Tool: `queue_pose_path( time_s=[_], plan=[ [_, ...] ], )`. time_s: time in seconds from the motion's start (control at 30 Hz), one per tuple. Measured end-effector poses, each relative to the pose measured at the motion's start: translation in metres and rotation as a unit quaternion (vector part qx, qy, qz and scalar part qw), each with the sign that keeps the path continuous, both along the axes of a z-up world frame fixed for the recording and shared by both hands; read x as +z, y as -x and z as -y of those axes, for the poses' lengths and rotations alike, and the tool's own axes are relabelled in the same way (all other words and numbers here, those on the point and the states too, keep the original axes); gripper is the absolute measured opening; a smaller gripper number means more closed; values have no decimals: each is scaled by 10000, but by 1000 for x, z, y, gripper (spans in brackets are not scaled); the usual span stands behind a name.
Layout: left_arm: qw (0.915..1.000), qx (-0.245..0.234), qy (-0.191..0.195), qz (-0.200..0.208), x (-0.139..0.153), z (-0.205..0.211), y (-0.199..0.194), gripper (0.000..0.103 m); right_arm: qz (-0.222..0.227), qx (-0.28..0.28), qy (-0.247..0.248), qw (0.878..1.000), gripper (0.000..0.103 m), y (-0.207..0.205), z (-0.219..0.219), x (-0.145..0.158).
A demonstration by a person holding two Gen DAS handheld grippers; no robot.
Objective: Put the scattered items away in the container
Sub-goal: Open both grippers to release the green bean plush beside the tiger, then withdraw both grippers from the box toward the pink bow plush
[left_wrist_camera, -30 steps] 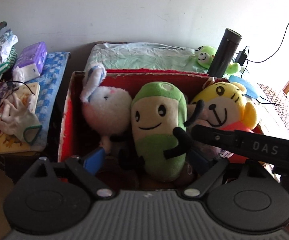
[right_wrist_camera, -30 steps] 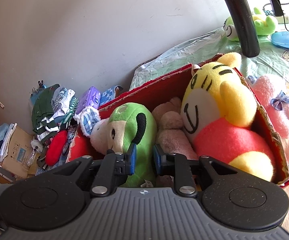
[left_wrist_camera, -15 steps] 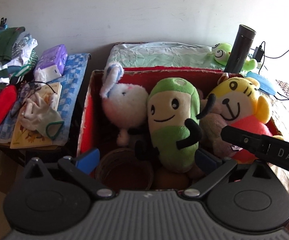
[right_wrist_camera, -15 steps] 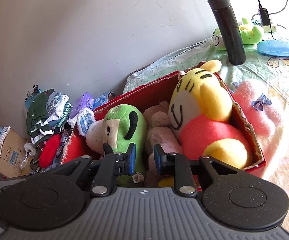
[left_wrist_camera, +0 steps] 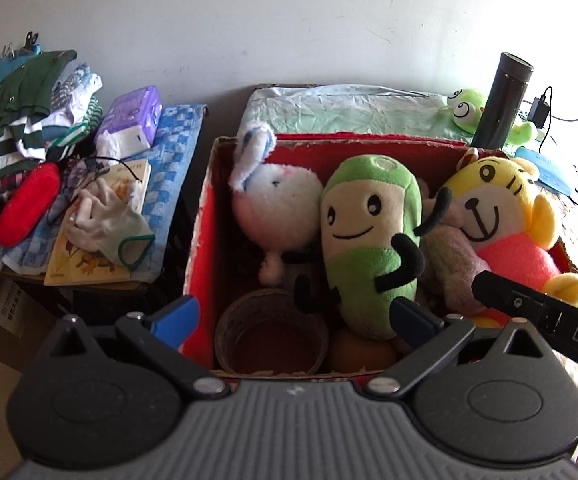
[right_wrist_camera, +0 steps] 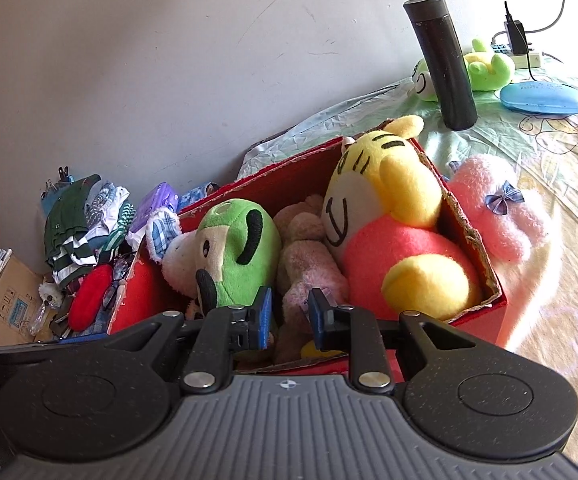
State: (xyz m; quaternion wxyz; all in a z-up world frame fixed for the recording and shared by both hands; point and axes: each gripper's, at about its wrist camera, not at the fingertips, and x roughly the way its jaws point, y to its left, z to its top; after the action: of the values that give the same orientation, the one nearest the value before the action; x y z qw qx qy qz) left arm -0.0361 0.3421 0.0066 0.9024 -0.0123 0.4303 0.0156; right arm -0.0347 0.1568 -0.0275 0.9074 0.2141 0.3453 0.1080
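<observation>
Both grippers are backing away from the red box (left_wrist_camera: 203, 216), which is looking smaller and farther off than a second ago, with more of the bed (right_wrist_camera: 549, 152) and the side clutter coming into sight. The left gripper (left_wrist_camera: 295, 318) is hanging over the near rim of the box with its jaws spread wide and empty; the right gripper (right_wrist_camera: 288, 317) is hovering at the same rim, jaws a narrow gap apart and gripping nothing. Inside the box the white bunny (left_wrist_camera: 275, 204), green plush (left_wrist_camera: 369, 240) and yellow tiger (left_wrist_camera: 497, 208) are sitting packed together. Just outside the box's right wall a pink plush (right_wrist_camera: 501, 216) is lying on the bed, so the tidying probably isn't finished.
</observation>
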Motion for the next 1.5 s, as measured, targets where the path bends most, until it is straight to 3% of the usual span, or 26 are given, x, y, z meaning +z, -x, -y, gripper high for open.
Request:
queue_pose_path(
  time_s=[0.53, 1.5],
  plan=[
    [9996, 61, -10, -278, -8, 3, 1, 101, 18, 20, 163, 9999, 24, 9, -1, -2],
    [9995, 162, -231, -150, -10, 13, 6, 101, 332, 215, 324, 9987, 21, 13, -1, -3]
  ],
)
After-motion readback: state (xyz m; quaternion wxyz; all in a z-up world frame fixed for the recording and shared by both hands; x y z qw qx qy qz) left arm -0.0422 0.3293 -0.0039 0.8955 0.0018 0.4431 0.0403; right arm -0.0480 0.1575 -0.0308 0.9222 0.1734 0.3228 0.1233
